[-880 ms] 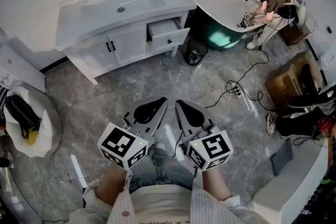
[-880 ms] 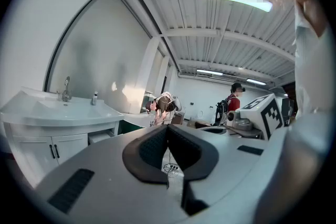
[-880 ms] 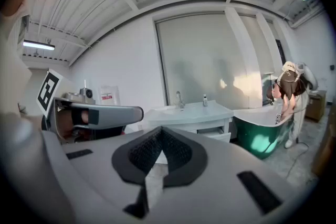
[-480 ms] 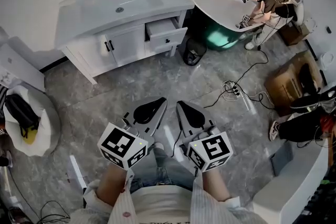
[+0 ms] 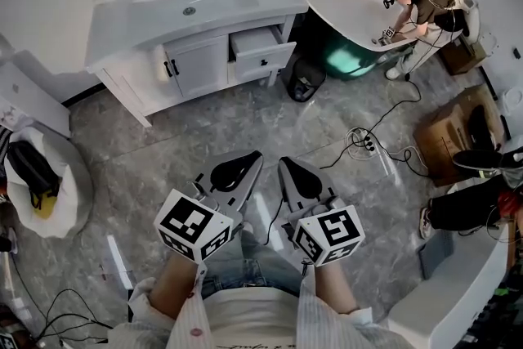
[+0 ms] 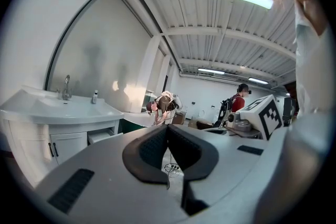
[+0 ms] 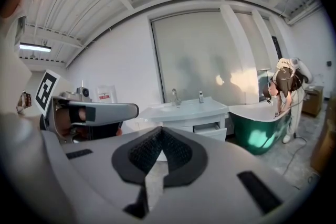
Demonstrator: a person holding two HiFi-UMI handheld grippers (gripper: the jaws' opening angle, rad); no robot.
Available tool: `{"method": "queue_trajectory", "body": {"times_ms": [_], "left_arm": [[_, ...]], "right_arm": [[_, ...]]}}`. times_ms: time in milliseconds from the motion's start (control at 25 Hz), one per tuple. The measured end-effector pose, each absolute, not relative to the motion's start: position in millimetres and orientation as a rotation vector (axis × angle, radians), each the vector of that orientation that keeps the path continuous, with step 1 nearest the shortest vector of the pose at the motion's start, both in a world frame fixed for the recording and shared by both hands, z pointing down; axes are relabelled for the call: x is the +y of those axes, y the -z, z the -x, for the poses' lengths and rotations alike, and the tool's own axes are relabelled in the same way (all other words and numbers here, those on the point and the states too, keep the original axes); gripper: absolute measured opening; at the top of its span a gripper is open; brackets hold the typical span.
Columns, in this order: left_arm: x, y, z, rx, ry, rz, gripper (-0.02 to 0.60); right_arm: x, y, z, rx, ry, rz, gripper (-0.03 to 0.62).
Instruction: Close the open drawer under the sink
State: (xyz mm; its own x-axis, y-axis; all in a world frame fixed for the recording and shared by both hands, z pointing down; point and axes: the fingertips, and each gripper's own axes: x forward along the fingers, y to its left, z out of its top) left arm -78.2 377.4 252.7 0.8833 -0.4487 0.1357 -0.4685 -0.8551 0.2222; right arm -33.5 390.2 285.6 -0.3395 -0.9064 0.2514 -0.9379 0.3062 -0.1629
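The grey floor [image 5: 245,118] filled most of the head view. The white sink cabinet [image 5: 196,65] stood in the upper left of the frame, a bathtub [image 5: 343,4] just beside it. The open drawer [image 5: 263,51] stuck out of the cabinet's right side, under the sink [image 5: 192,0]. It looked hard and light, so a flat push on its front should slide it shut. The left gripper [image 5: 245,165] and right gripper [image 5: 288,172] sat low in the frame, well apart from the drawer, both closed and empty. Only the head view showed its little black knob [image 5: 264,62]; the right gripper view showed it from low down.
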Motion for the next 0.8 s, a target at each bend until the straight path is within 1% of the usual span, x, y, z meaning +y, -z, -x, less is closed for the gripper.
{"method": "queue_trajectory", "body": {"times_ms": [280, 800], "left_arm": [[330, -255, 66, -0.676, -0.117, -2.805, 0.015], [205, -247, 49, -0.609, -0.135, -2.841, 0.015]], "right_arm": [[345, -290, 23, -2.431, -0.44, -1.739, 0.009], [227, -288, 4, -2.383, -0.456, -1.809, 0.009]]}}
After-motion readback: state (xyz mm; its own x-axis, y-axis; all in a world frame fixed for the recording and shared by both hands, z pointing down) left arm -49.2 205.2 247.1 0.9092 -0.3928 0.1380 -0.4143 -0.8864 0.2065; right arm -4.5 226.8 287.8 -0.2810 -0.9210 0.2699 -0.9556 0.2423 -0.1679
